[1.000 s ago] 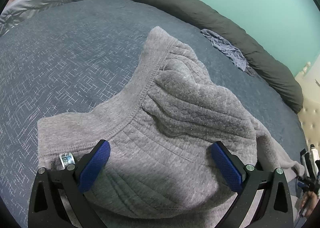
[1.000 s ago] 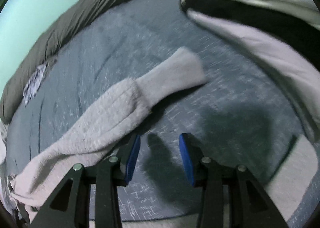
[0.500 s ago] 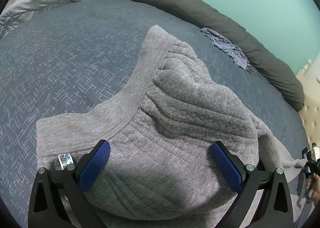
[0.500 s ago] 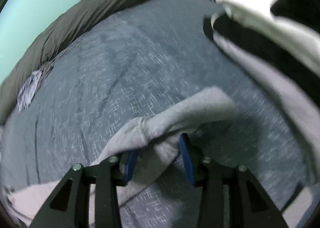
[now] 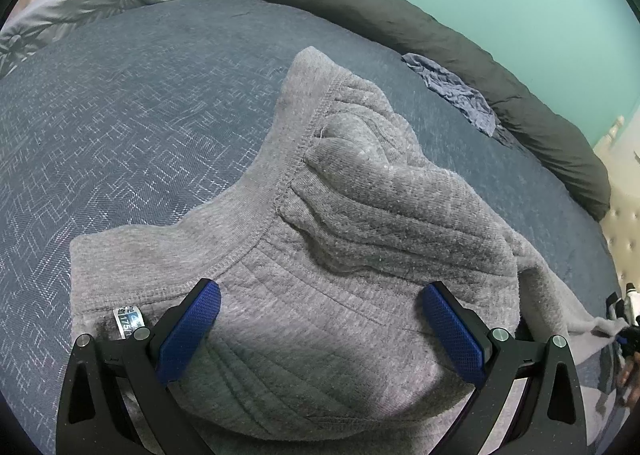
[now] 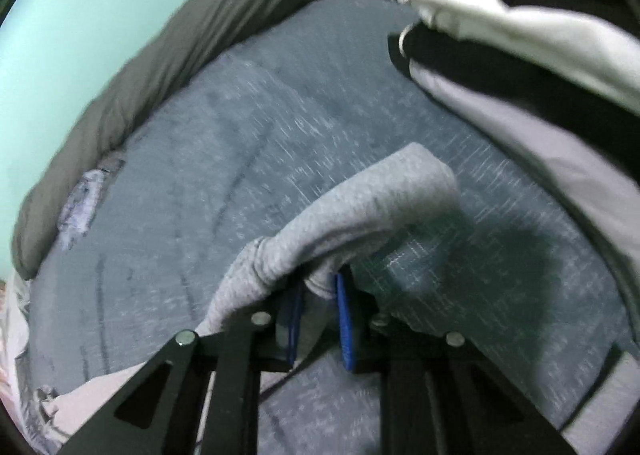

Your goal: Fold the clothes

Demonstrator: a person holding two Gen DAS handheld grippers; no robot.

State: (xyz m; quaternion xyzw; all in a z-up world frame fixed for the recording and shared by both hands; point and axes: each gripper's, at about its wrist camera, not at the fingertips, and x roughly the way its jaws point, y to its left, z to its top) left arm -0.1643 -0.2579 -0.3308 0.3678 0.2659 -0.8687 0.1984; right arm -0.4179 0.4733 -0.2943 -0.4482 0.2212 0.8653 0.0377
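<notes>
**Sleeve gripped and lifted on the right; left side unchanged**

Since a second ago the right-hand jaws have been closed in onto the sleeve, which lay flat beside them then and is now bunched between the pads and raised off the bed. On the left nothing has been shifted.

Left to right:

- Left gripper (image 5: 320, 329): held wide open over the grey sweatshirt (image 5: 360, 223), angled down at it. Nothing is gripped; the pads (image 5: 188, 331) hover just above or rest lightly on the fabric, and which cannot be told. The neck label (image 5: 129, 321) sits just beside the left finger. The body of the garment is spread on the blue bedspread (image 5: 120, 127), rumpled toward the hood end, with the dark bolster (image 5: 440, 39) well behind.
- Right gripper (image 6: 320, 319): nearly closed, clamped on the grey sleeve (image 6: 360, 211) near its middle. The cuff end droops forward and hangs clear of the bedspread, a shadow cast under it. The view is motion-blurred. A black-and-white garment (image 6: 520, 35) fills the upper right of that view.

Step in hand, as judged: the sleeve fold, sleeve picked up and not yet laid across the body.

Next move, as judged: the sleeve is to be carried leftward over the sweatshirt body and laid flat. The grip should be kept until the cuff is over the torso. The body may need to be pinned by the left gripper so it is not dragged; the rumpled hood area would be better smoothed first.
</notes>
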